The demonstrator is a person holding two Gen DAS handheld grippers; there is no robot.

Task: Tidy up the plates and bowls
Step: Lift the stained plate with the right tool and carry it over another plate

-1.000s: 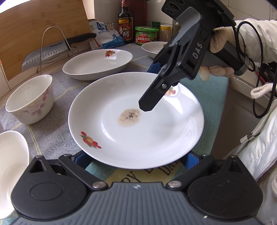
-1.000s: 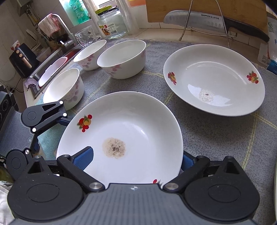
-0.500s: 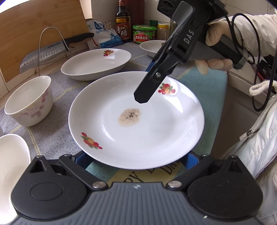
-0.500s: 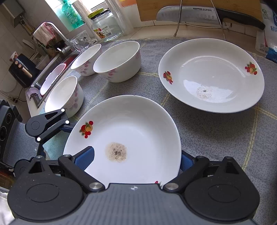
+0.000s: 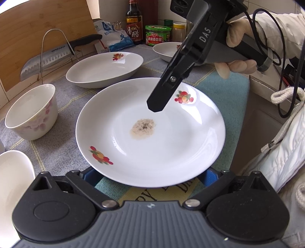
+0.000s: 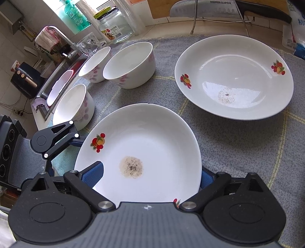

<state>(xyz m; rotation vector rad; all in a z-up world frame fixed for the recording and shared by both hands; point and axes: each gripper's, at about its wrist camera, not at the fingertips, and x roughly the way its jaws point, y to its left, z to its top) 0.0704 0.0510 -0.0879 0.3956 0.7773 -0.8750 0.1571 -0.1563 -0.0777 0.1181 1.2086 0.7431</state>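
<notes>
In the right wrist view, three bowls (image 6: 129, 64) stand at the left. The left gripper (image 6: 76, 142) seems spread under the near plate's (image 6: 152, 137) rim, its tips hidden. The right gripper (image 6: 150, 171) straddles that plate, jaws wide apart. A second plate (image 6: 234, 76) sits on the grey mat (image 6: 238, 145) at right.

Three plates (image 5: 150, 131) (image 5: 104, 69) (image 5: 167, 50), three bowls (image 6: 129, 64) (image 6: 95, 64) (image 6: 74, 105), one knife (image 6: 219, 8), one glass jar (image 6: 114, 26).

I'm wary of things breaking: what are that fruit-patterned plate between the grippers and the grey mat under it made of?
The plate looks like glazed white ceramic or porcelain: glossy, with window reflections and printed fruit decals. Melamine can't be ruled out by look alone. The grey mat appears to be woven fabric: matte, visibly textured weave with pale yellow lines.
</notes>
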